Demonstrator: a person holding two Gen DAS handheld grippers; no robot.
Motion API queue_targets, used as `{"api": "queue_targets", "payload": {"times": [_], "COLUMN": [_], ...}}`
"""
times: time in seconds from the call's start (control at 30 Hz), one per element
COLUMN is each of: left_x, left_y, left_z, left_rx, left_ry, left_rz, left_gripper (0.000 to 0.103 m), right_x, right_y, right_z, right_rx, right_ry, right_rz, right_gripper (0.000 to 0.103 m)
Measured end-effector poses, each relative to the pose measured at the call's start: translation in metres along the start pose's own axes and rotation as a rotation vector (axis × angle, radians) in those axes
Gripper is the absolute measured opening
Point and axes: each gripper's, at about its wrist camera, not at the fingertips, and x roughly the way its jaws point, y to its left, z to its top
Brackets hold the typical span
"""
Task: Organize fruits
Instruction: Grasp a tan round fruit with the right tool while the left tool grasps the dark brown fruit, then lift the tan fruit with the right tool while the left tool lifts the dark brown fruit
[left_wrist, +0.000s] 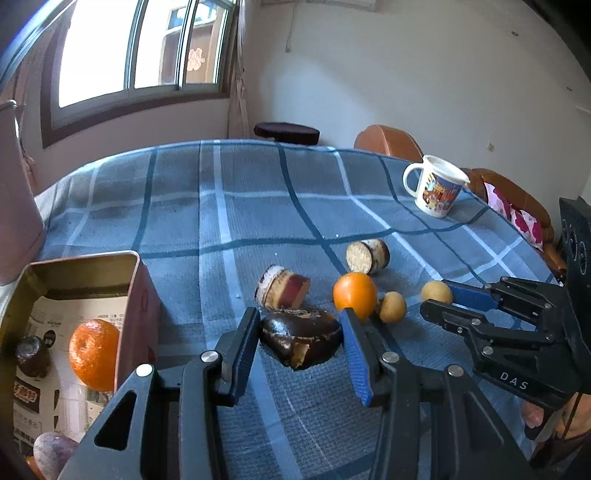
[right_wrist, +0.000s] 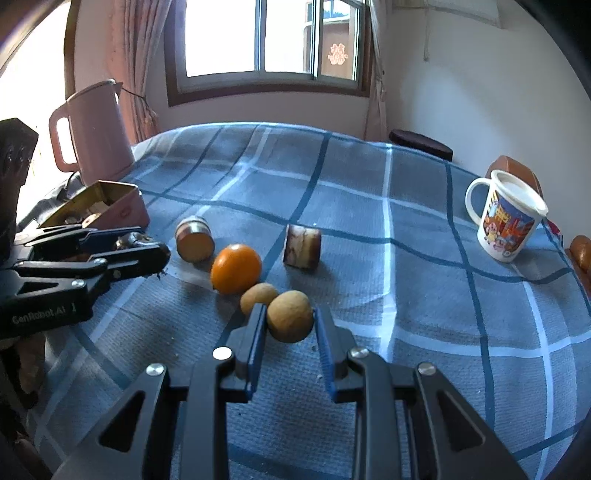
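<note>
Woven checked tablecloth (right_wrist: 424, 302), matt and ribbed. Metal tin (left_wrist: 135, 291), dull gold inside with a pink outer wall, lined with printed paper (left_wrist: 44, 387). Orange (left_wrist: 94, 354) in the tin, glossy and pitted. Dark fruit (left_wrist: 301, 338), shiny, with a torn rough patch. Tan round fruit (right_wrist: 290, 321), matt and finely grained. Mug (right_wrist: 508, 218), glossy white with a printed picture. Pink jug (right_wrist: 94, 133), smooth satin finish. Gripper fingers (left_wrist: 356, 354), matt black plastic with ridged blue pads.
</note>
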Motion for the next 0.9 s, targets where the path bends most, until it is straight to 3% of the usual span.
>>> {"api": "queue_targets", "payload": {"times": [0.9], "left_x": [-0.036], "left_y": [-0.008], "left_z": [-0.007], "left_rx": [0.024], "left_ry": [-0.198], "left_rz": [0.095], "left_gripper": [0.046], "right_x": [-0.029], "right_y": [-0.002], "right_z": [-0.003], "right_rx": [0.014], "right_ry": [-0.158], "right_rz": [0.010], "right_gripper": [0.030]}}
